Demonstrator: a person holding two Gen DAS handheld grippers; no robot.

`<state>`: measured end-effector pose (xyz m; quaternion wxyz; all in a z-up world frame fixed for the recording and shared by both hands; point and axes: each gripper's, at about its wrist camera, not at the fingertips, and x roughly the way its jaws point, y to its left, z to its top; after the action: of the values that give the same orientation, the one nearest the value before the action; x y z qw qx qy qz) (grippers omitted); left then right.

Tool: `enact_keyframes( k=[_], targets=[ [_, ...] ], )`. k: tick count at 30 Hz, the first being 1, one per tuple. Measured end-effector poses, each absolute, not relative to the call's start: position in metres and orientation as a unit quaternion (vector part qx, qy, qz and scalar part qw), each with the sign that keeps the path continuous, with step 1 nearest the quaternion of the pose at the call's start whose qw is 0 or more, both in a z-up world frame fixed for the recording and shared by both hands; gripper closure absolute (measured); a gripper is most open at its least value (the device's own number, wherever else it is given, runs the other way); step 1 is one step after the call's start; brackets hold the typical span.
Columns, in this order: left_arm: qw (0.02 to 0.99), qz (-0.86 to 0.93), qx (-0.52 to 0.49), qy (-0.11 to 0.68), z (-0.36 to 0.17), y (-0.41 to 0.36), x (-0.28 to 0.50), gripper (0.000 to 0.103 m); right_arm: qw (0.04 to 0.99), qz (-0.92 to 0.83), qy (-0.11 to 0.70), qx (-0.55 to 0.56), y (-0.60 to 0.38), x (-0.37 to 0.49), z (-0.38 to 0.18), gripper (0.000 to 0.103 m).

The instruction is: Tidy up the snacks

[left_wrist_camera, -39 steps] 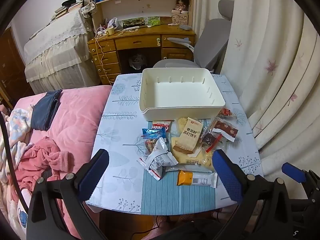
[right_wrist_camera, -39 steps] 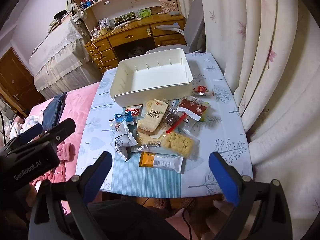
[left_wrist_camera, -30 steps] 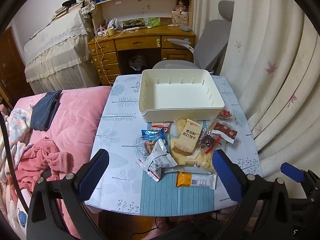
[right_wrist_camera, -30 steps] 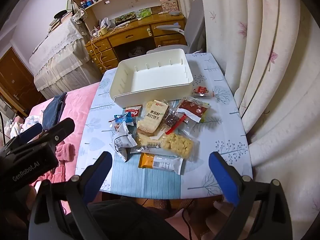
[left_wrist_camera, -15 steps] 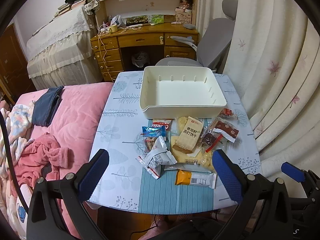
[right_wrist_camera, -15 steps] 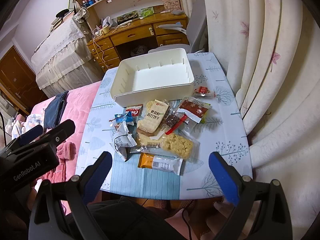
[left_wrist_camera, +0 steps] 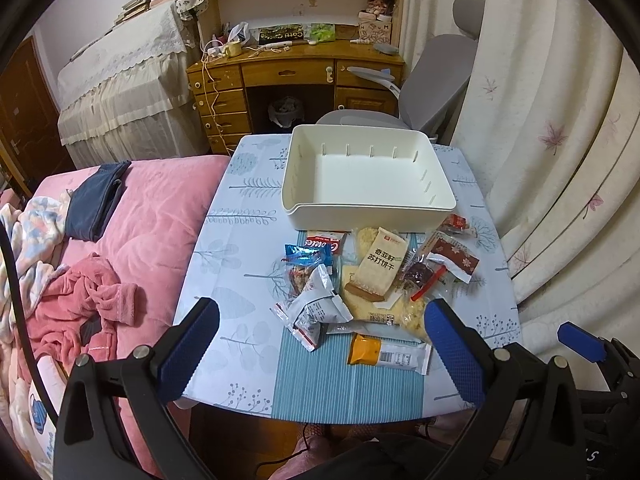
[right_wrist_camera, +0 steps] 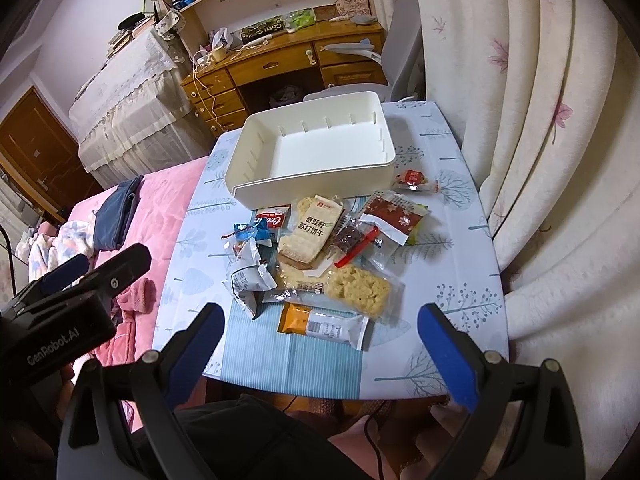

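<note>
A pile of snack packets lies on the small table point(left_wrist_camera: 248, 368) in front of an empty white bin point(left_wrist_camera: 368, 184). In it are a beige cracker pack point(left_wrist_camera: 380, 266), an orange-and-white bar point(left_wrist_camera: 386, 356), a crumpled silver packet point(left_wrist_camera: 316, 308) and a red-and-white packet point(left_wrist_camera: 452, 256). The bin point(right_wrist_camera: 312, 156), cracker pack point(right_wrist_camera: 314, 228) and bar point(right_wrist_camera: 324, 326) also show in the right wrist view. My left gripper point(left_wrist_camera: 320, 344) is open and empty, held above the table's near edge. My right gripper point(right_wrist_camera: 320, 344) is open and empty, also at the near edge, to the right of the left one.
A pink bed point(left_wrist_camera: 132, 216) with clothes borders the table's left side. Curtains point(left_wrist_camera: 560, 140) hang close along the right. A grey chair point(left_wrist_camera: 432, 92) and a wooden desk point(left_wrist_camera: 296, 76) stand behind the bin. A small red sweet point(right_wrist_camera: 414, 180) lies beside the bin's right corner.
Both grippers have drifted slightly, so the views shifted a little. The snacks and bin have not moved, and both grippers stay open.
</note>
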<state>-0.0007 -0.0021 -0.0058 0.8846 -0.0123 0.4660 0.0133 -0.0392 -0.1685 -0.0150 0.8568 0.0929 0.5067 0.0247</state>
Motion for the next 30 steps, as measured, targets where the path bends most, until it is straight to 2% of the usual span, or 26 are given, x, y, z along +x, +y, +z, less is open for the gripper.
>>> enact_keyframes(
  k=[30],
  targets=[
    [0.831,0.110,-0.081,0.539,-0.055,0.007,-0.022,0.001,0.832,0.077,0.539,0.102,-0.207,-0.030,-0.054,0.005]
  ],
)
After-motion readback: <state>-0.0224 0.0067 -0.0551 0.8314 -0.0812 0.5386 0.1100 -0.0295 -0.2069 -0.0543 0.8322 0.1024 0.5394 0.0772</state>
